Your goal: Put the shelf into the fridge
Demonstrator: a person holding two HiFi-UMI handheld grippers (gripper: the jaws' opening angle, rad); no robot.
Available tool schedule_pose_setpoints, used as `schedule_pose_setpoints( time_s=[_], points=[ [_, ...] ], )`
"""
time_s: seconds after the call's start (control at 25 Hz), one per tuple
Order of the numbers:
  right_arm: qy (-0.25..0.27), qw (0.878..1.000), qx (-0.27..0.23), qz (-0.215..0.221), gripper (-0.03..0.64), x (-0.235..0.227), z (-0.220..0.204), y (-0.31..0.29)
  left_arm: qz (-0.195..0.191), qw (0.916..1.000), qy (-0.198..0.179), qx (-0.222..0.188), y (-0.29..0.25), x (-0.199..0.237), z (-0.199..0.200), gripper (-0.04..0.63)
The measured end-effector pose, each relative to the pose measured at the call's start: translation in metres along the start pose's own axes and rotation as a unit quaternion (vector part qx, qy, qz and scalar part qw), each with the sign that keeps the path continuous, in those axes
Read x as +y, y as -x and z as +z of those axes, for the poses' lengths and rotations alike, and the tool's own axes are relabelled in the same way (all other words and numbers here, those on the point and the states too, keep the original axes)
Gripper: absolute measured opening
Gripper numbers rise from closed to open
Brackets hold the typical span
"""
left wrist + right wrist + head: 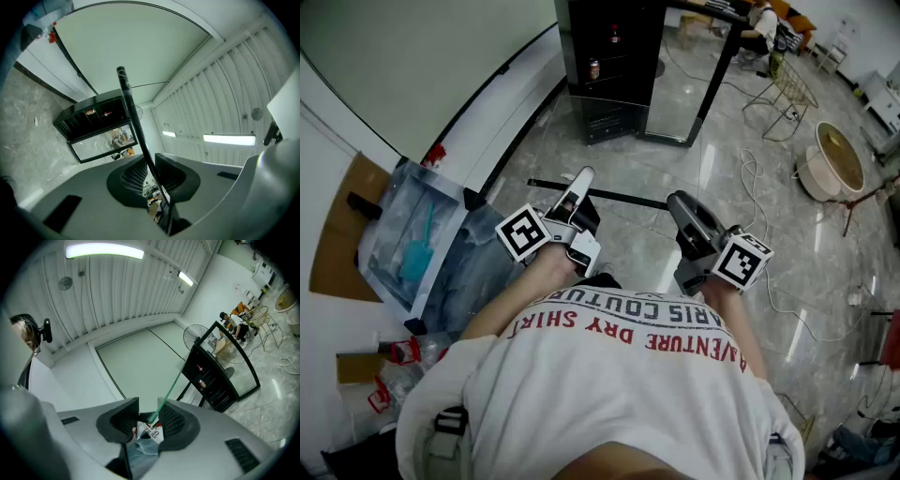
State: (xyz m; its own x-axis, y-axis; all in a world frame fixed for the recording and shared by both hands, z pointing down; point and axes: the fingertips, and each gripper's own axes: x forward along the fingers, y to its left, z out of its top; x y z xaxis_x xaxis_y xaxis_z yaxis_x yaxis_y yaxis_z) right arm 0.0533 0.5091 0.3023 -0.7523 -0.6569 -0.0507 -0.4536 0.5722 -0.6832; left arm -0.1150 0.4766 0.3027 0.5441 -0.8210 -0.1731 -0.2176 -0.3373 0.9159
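Observation:
The shelf is a clear glass pane with a black front trim (619, 196), held in the air between my two grippers. My left gripper (581, 177) is shut on the trim, which shows as a black bar (133, 122) running up from between the pads. My right gripper (679, 201) holds the other side, where the pane's green edge (169, 391) runs out from between the jaws along one pad. The black fridge (610, 66) stands ahead on the floor with its glass door (686, 80) swung open. Cans and bottles sit on its upper levels (200, 376).
Crumpled plastic wrapping (412, 246) lies on cardboard against the left wall, with bottles (398, 352) near it. Cables (759, 202), a wire chair (787, 94) and a round tub (837, 157) are on the floor at the right. A person sits at the far end (761, 26).

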Motion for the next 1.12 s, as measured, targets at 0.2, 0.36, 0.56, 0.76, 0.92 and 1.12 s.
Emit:
schedule_pose_setpoints(
  time_s=[0.2,0.36,0.56,0.76,0.92,1.12],
  points=[
    [0.006,1.0,0.001,-0.003,0.133,-0.003,0.0,0.001,0.0,1.0,-0.007,0.006,-0.004,-0.001,-0.002,0.061],
    [0.006,1.0,0.001,-0.01,0.135,-0.008,0.002,0.003,0.001,0.9995,-0.028,0.017,-0.01,0.001,-0.005,0.067],
    [0.014,1.0,-0.003,-0.016,0.135,-0.018,0.01,0.002,-0.001,0.9994,-0.024,0.025,-0.023,0.008,-0.009,0.072],
    [0.016,1.0,0.0,-0.021,0.137,-0.031,0.016,-0.007,-0.001,0.9994,-0.021,0.029,-0.038,0.019,-0.005,0.072],
    [0.005,1.0,0.0,-0.027,0.137,-0.047,0.024,-0.014,-0.002,0.9993,-0.017,0.032,-0.055,0.026,-0.002,0.075],
    [0.016,0.999,0.007,-0.027,0.137,-0.062,0.03,-0.035,0.004,0.9993,-0.017,0.034,-0.071,0.044,0.01,0.077]
  ],
)
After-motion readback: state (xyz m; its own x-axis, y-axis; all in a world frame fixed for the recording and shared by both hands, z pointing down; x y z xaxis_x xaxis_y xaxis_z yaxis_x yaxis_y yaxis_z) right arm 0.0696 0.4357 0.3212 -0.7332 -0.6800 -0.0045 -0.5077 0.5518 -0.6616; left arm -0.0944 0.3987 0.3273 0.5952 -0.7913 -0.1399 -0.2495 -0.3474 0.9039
